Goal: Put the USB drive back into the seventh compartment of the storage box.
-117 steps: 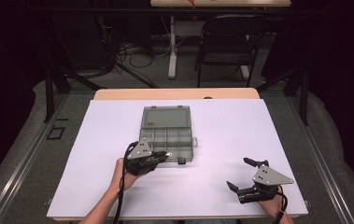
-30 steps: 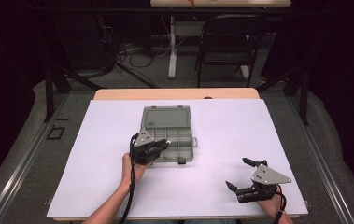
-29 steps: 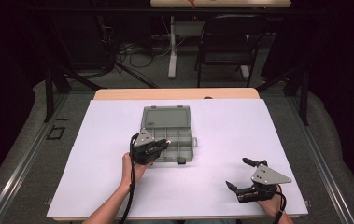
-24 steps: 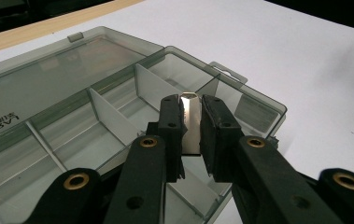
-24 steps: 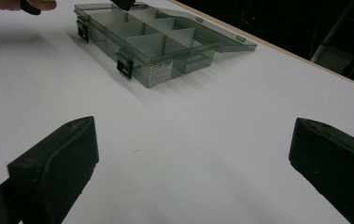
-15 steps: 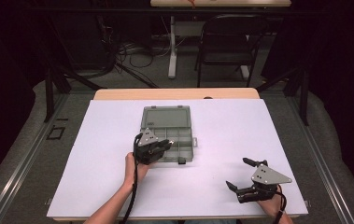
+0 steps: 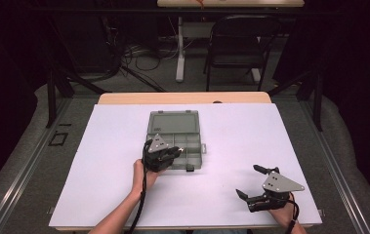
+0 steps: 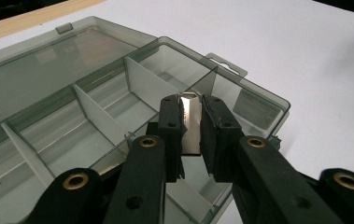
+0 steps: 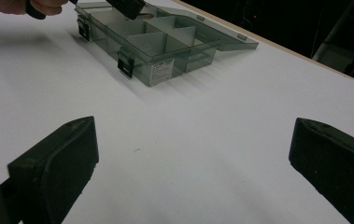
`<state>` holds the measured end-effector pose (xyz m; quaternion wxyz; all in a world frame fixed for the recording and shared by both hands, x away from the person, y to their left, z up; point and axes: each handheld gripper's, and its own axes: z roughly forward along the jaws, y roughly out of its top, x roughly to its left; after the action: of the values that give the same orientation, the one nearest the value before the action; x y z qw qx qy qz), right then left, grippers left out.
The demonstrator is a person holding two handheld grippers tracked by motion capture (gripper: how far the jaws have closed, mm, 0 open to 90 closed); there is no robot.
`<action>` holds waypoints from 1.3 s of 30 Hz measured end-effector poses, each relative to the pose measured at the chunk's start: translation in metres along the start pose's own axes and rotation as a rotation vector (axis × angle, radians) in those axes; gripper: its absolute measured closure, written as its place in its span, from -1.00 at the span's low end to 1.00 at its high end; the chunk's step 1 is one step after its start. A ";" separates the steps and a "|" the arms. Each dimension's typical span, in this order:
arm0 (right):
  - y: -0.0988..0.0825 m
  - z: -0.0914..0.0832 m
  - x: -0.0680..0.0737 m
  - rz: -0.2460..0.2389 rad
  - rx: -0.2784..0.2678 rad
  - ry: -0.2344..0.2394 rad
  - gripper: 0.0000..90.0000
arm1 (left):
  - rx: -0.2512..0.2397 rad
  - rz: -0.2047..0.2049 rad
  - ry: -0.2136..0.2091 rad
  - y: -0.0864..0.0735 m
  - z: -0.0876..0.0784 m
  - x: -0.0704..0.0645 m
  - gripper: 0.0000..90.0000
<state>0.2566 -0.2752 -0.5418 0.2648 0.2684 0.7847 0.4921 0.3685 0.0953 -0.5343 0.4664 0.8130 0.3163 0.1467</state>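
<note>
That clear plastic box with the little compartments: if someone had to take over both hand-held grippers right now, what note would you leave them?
Left hand-held gripper: shut on a removable divider, holding it upright over the right end of the compartment box.
Right hand-held gripper: open, holding nothing, resting on the white table well away from the box.
Box: lid open and laid flat behind it; several dividers stand in their slots.
Done: box opened, one divider gripped.
Left: whether this divider is going in or coming out cannot be told from here; finish that move, then probably close the lid.
</note>
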 end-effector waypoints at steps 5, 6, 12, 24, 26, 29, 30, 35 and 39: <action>0.000 0.000 0.000 0.000 -0.005 -0.002 -0.98 | 0.006 -0.004 0.002 0.000 0.002 -0.001 0.74; 0.000 0.000 0.000 0.000 -0.005 -0.002 -0.98 | 0.007 -0.004 0.003 0.000 0.002 -0.001 0.74; 0.000 0.000 0.000 0.001 -0.004 0.000 -0.98 | 0.016 0.015 0.028 0.002 0.002 -0.005 0.36; 0.000 0.000 -0.001 0.003 -0.003 0.001 -0.98 | 0.011 0.030 0.030 0.007 -0.009 -0.005 -0.66; 0.000 0.000 0.000 0.002 -0.002 0.001 -0.98 | 0.014 0.029 0.024 0.007 -0.010 -0.005 -0.70; 0.001 -0.001 0.001 0.001 -0.003 0.004 -0.98 | 0.014 0.031 0.015 0.008 -0.013 -0.006 -0.75; 0.001 -0.001 0.001 0.000 -0.002 0.004 -0.98 | 0.014 0.037 0.011 0.009 -0.014 -0.006 -0.75; 0.001 -0.001 0.000 0.003 -0.002 0.007 -0.98 | 0.027 0.040 0.006 0.010 -0.016 -0.009 -0.76; 0.001 -0.001 0.000 0.005 0.001 0.015 -0.98 | 0.025 0.045 0.006 0.011 -0.023 -0.011 -0.77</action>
<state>0.2561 -0.2748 -0.5404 0.2573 0.2669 0.7863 0.4944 0.3527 0.0993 -0.5122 0.4518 0.8251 0.3012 0.1559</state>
